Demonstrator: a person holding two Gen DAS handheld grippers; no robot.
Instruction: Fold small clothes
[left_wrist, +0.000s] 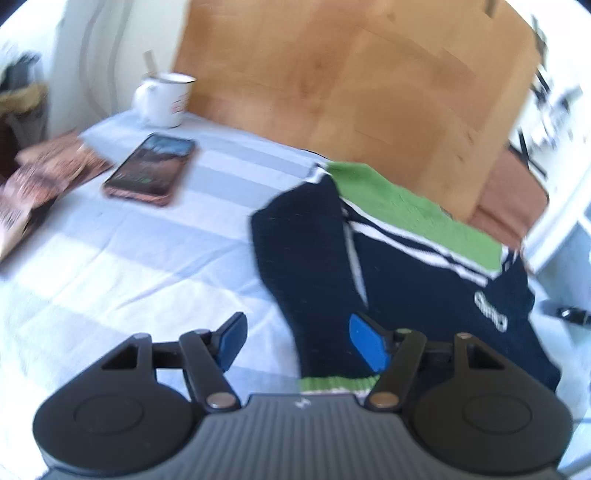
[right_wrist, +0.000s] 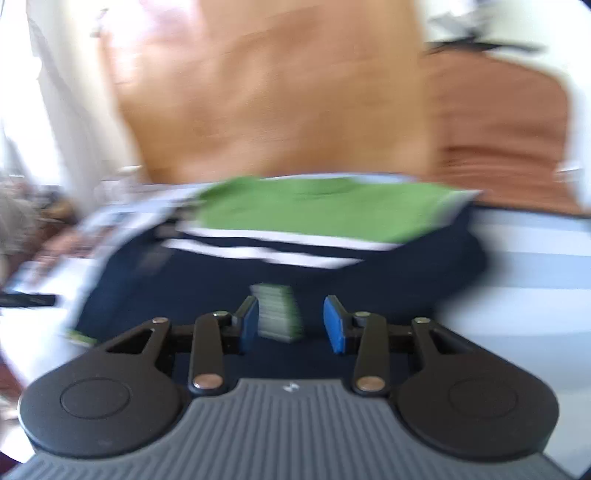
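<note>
**Garment lies ahead of both hand-held grippers, its length running across them**

The navy knitted garment with a green panel and white stripes (left_wrist: 399, 266) lies flat on the counter covered in a pale blue-and-white striped cloth (left_wrist: 147, 240), close to the far edge where a wooden board (left_wrist: 351, 81) stands behind it. Its long axis runs side to side across the line both tools point along, with the green panel on the far side and the navy body on the near side.

From the left hand-held gripper (left_wrist: 299, 343), the garment sits ahead and to the right: the right blue pad hangs over the navy cloth by a green ribbed cuff (left_wrist: 332, 384), while the left pad is over bare striped cloth. Its jaws are spread, with nothing pinched.

The right hand-held gripper (right_wrist: 291, 321) is squarely over the navy body, so it looks the nearer of the two to the garment's middle. Its jaws stand apart, and a small green ribbed patch (right_wrist: 279, 314) shows in the gap, clear of both pads; this view is blurred, so whether that patch is a cuff or a label I cannot tell.

A white enamel mug (left_wrist: 164, 99) and a dark smartphone in a reddish case (left_wrist: 151, 170) rest well apart on the left.
</note>
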